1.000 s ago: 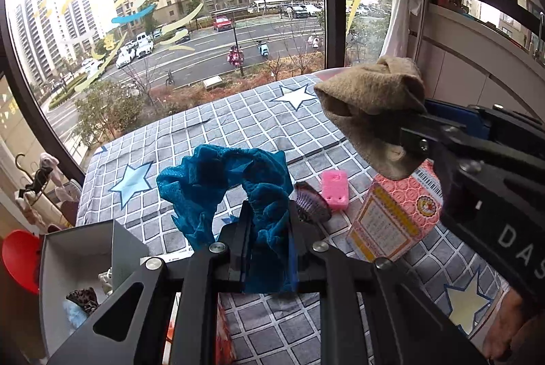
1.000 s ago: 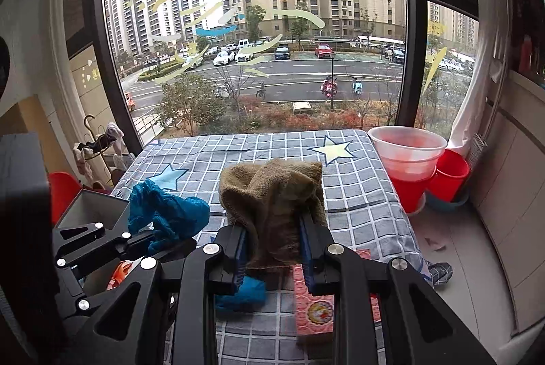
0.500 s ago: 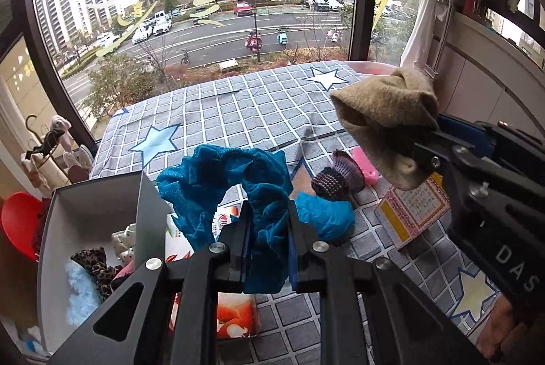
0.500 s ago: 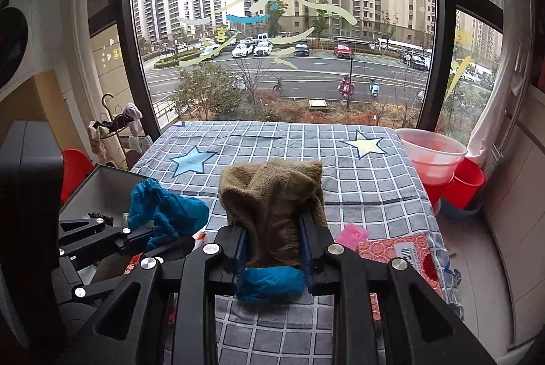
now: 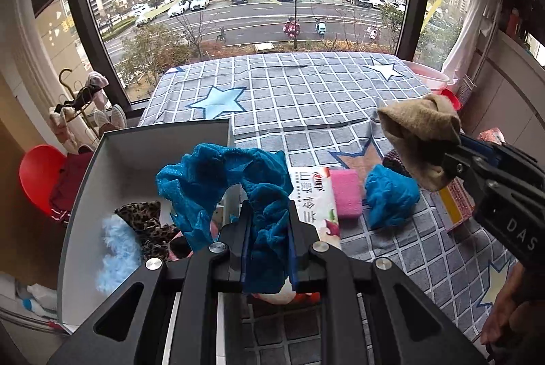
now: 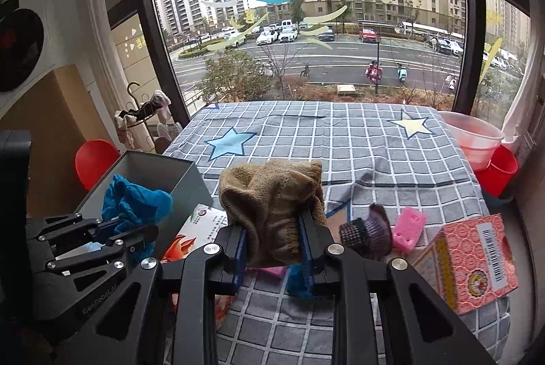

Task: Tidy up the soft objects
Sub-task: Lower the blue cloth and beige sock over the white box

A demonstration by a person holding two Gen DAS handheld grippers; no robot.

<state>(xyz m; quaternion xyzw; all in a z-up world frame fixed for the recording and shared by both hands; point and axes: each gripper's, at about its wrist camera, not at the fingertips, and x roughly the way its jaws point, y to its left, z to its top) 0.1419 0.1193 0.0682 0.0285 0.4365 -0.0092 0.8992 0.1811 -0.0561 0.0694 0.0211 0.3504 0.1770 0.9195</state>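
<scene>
My left gripper (image 5: 268, 228) is shut on a blue scrunchie (image 5: 218, 184), which hangs over the right edge of a grey open box (image 5: 81, 194). Inside the box lie a leopard-print piece (image 5: 146, 222) and a pale blue fluffy piece (image 5: 117, 252). My right gripper (image 6: 272, 245) is shut on a tan knitted cloth (image 6: 269, 194), held above the checked tablecloth (image 6: 340, 140). In the left wrist view that tan cloth (image 5: 420, 133) sits at the right, above a blue bundle (image 5: 390, 194). The blue scrunchie (image 6: 133, 198) and left gripper (image 6: 112, 239) show at the left of the right wrist view.
On the tablecloth lie a pink sponge (image 5: 345, 194), a dark purple knitted piece (image 6: 371, 230), a pink carton (image 6: 470, 259) and a white printed packet (image 5: 313, 194). A pink basin (image 6: 473, 136) and red bucket (image 6: 500, 170) stand at the right. A red stool (image 5: 37, 170) is at the left.
Both grippers have swung left with their cloths still held. The grey box has come from the lower left corner to under the blue scrunchie. The pink carton slid off toward the right.
</scene>
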